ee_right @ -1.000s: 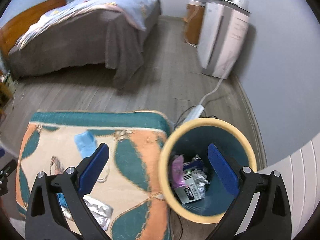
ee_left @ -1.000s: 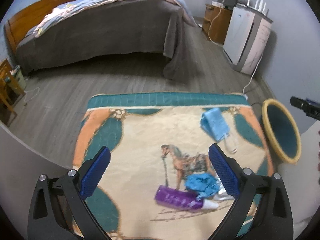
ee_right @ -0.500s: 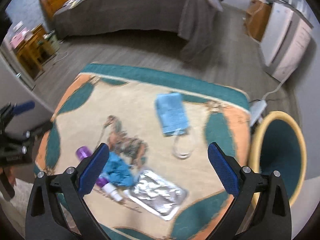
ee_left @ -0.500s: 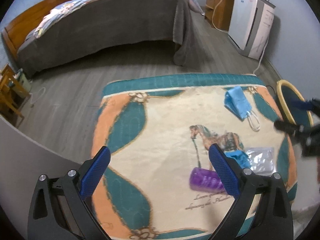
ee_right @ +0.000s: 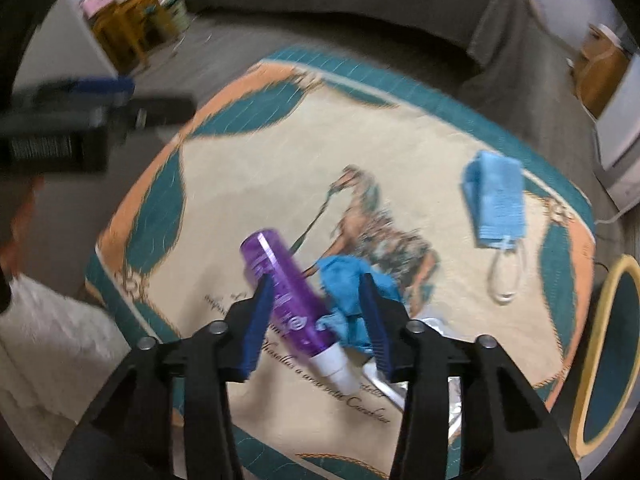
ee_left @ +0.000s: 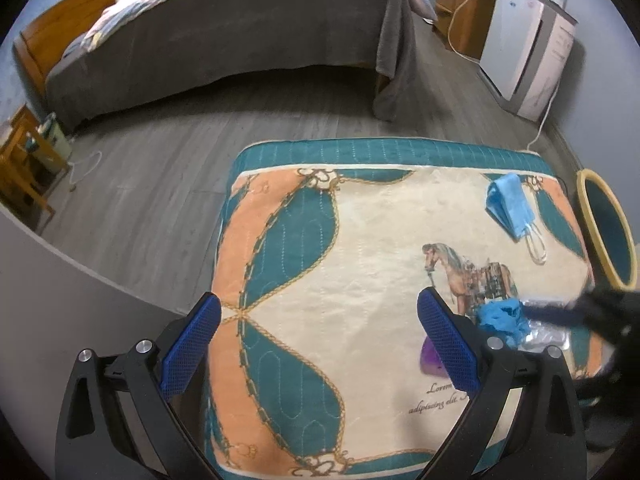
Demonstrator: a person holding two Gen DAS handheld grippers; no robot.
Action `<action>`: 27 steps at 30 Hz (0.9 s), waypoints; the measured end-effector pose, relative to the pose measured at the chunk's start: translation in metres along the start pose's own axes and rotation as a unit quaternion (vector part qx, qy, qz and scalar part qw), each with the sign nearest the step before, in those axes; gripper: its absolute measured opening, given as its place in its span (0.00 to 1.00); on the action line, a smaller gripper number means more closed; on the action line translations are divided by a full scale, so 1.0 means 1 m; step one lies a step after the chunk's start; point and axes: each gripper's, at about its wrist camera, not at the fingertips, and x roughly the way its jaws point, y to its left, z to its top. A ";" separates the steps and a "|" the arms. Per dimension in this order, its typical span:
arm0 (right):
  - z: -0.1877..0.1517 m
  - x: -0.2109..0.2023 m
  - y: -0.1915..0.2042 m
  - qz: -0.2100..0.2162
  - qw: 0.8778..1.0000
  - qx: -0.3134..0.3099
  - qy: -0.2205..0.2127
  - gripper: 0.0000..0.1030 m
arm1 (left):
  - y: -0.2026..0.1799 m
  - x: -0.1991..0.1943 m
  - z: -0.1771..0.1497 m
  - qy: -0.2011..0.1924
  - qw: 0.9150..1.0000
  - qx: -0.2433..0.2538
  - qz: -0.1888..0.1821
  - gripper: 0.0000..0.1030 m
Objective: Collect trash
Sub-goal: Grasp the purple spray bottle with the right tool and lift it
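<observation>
On a horse-patterned blanket [ee_left: 360, 240] lie a purple bottle [ee_right: 280, 280] with a white cap, a crumpled blue glove [ee_right: 344, 276], a silver foil pack [ee_right: 432, 318] and a blue face mask [ee_right: 496, 204]. My right gripper [ee_right: 316, 284] points down over the bottle and glove, its jaws closing with both between them; I see no firm squeeze. In the left wrist view the glove [ee_left: 500, 316] shows beside a blurred right finger [ee_left: 560, 312]. My left gripper [ee_left: 320, 304] hangs open and empty over the blanket's left half. A yellow-rimmed bin [ee_right: 599, 332] stands right of the blanket.
A bed [ee_left: 240, 40] with a grey cover fills the far side across grey plank floor. A white appliance [ee_left: 528, 48] and a wooden cabinet [ee_left: 460, 8] stand far right. A wooden side table [ee_left: 24, 168] sits left. A white cable [ee_left: 540, 132] runs near the bin [ee_left: 592, 184].
The right gripper swung from above the bin to the blanket, dropped over the bottle and glove, and its jaws narrowed. The left gripper drifted left and slightly lower, still wide.
</observation>
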 end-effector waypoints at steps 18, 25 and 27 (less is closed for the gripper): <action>0.005 0.040 0.019 0.000 0.999 -0.028 0.043 0.31 | 0.003 0.014 -0.002 0.021 1.000 0.021 0.003 0.95; 0.012 -0.019 -0.006 -0.014 0.999 0.028 0.002 0.31 | -0.005 0.010 0.000 0.014 1.000 0.026 -0.008 0.95; 0.011 -0.044 -0.020 -0.028 0.998 0.058 -0.010 0.31 | -0.011 0.009 0.000 0.015 0.999 0.031 -0.012 0.95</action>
